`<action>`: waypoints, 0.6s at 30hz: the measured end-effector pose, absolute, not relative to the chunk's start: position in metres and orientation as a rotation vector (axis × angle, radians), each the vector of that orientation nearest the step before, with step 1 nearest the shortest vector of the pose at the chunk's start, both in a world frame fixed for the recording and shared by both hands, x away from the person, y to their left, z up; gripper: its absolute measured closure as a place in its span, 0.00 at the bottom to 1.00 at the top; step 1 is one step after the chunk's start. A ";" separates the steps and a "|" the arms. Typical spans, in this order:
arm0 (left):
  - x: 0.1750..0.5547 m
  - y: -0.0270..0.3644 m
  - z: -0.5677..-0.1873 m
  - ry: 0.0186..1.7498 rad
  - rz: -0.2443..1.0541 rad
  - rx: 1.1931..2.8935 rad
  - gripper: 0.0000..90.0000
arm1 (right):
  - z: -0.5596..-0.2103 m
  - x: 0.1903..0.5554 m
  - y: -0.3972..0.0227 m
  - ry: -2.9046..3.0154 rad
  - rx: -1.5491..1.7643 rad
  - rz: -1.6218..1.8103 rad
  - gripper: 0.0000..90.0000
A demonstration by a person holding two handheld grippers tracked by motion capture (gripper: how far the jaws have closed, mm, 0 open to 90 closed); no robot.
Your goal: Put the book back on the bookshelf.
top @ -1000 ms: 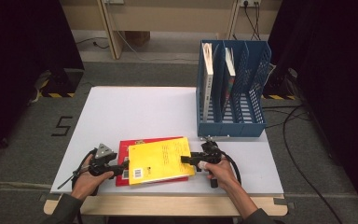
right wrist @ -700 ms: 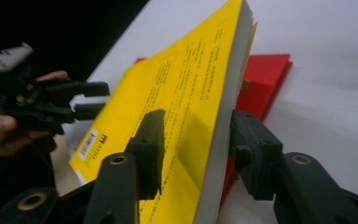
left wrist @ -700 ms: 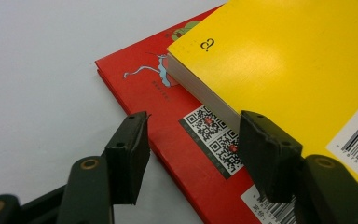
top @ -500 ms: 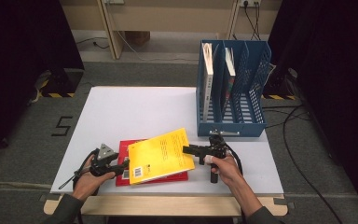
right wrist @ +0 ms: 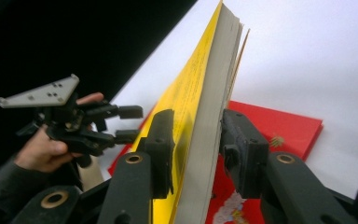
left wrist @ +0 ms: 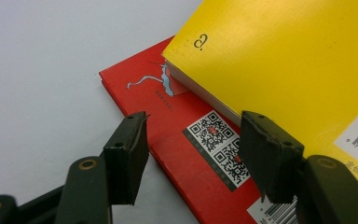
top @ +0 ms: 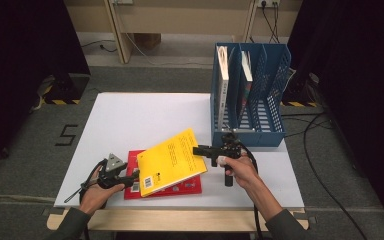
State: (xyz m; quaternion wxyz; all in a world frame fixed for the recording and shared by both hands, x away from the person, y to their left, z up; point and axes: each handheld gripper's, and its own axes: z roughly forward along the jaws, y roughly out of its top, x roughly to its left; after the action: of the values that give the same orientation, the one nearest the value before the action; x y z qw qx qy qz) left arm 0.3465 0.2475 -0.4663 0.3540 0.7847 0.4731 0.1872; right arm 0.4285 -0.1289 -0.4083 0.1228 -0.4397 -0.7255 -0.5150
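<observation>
A yellow book is tilted up on its left edge, and my right gripper is shut on its raised right edge. In the right gripper view the jaws clamp the yellow book across its pages. Under it a red book lies flat on the white table. My left gripper stands open at the books' left end. Its jaws hover over the red book, just short of the yellow book's corner. The left gripper also faces the camera in the right gripper view.
A blue file rack stands at the table's back right, close behind my right hand, with two books upright in its slots. The white table stretches bare to the left and back. A wooden edge runs along the table's front.
My right gripper has risen and moved back with the yellow book's right edge, tilting the book steeper off the red one. The left gripper has stayed in place, open.
</observation>
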 end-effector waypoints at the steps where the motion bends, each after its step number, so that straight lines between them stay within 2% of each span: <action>1: 0.347 0.248 -0.466 1.225 0.485 2.031 0.46 | -0.405 0.430 -0.127 -2.140 -1.273 -1.485 0.73; 6: 0.347 0.246 -0.468 1.226 0.483 2.017 0.45 | -0.396 0.433 -0.120 -2.158 -1.258 -1.424 0.72; 9: 0.348 0.242 -0.467 1.206 0.500 2.037 0.45 | -0.396 0.430 -0.097 -2.254 -1.173 -1.309 0.72; 14: 0.350 0.246 -0.469 1.220 0.485 2.022 0.33 | -0.383 0.432 -0.089 -2.332 -1.119 -1.261 0.73; 18: 0.350 0.248 -0.469 1.226 0.476 2.016 0.29 | -0.375 0.434 -0.084 -2.385 -1.074 -1.237 0.74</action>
State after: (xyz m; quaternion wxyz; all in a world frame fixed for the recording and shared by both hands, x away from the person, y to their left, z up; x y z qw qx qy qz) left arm 0.3499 0.2479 -0.4688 0.3590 0.7816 0.4755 0.1845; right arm 0.4343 -0.0844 -0.3747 0.1238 -0.3682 -0.8180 -0.4243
